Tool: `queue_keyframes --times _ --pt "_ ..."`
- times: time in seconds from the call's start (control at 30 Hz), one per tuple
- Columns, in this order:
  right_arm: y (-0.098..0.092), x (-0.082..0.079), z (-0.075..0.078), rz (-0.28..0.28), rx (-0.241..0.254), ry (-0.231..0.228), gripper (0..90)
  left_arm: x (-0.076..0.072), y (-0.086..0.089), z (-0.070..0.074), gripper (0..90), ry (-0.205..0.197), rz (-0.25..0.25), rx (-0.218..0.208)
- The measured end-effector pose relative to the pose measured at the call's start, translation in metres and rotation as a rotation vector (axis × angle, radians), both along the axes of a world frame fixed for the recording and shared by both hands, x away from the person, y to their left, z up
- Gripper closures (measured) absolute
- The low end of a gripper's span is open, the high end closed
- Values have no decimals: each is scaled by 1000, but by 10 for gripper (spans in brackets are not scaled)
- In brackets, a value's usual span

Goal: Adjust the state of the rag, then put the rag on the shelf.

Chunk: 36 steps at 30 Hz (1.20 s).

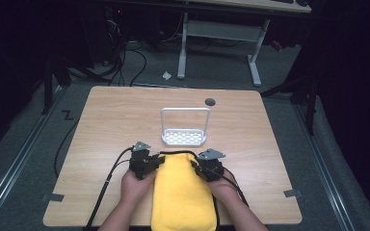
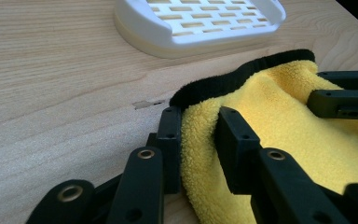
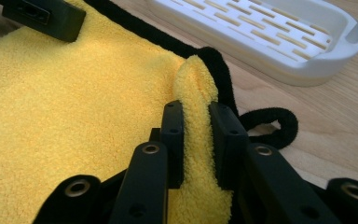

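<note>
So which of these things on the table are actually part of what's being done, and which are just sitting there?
In use:
- yellow towel, pinched at its far corners
- left gripper, closed on the towel's left corner
- right gripper, closed on the right corner

Just lying about:
- white rack beyond the towel, untouched
- table itself, bearing everything
- scrap of paper on the floor

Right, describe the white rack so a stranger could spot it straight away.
Start from the wooden table. Near its middle, just beyond the yellow towel at the near edge, sits the white rack. It is the table's one white thing: a slotted tray with a tall hoop handle arching over it.
</note>
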State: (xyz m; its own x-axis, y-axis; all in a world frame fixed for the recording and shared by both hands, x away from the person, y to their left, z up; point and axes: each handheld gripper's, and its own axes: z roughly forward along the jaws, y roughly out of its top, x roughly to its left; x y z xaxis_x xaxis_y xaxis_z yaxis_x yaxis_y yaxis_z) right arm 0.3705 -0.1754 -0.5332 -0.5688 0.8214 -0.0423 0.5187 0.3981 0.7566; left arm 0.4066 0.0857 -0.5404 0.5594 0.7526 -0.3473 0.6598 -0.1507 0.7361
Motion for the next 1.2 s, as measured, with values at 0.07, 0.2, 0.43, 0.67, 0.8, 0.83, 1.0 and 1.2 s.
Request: queue_keyframes --times 0.07,0.2,0.43,0.67,0.8,0.83,1.0,1.2 --pt "-1 0 1 5 7 4 796 1 1 0 713 14 -1 -15" --pt "-3 -1 4 5 26 -9 799 1 1 1 741 23 0 -7" --pt "-6 -6 12 8 62 -47 798 -8 -3 7 832 -49 -14 -16" --pt "-11 -9 19 -1 108 -85 797 -15 -6 23 840 -140 -3 -26" --pt "-14 -11 24 0 128 -108 797 -15 -8 31 836 -167 -13 -25" --pt "-14 -11 26 2 127 -118 797 -15 -9 33 834 -170 -11 -27" --pt "-16 -15 36 5 130 -165 797 -17 -8 44 836 -206 -13 -39" --pt "-18 -17 52 3 131 -227 797 -19 -10 63 839 -271 -11 -57"
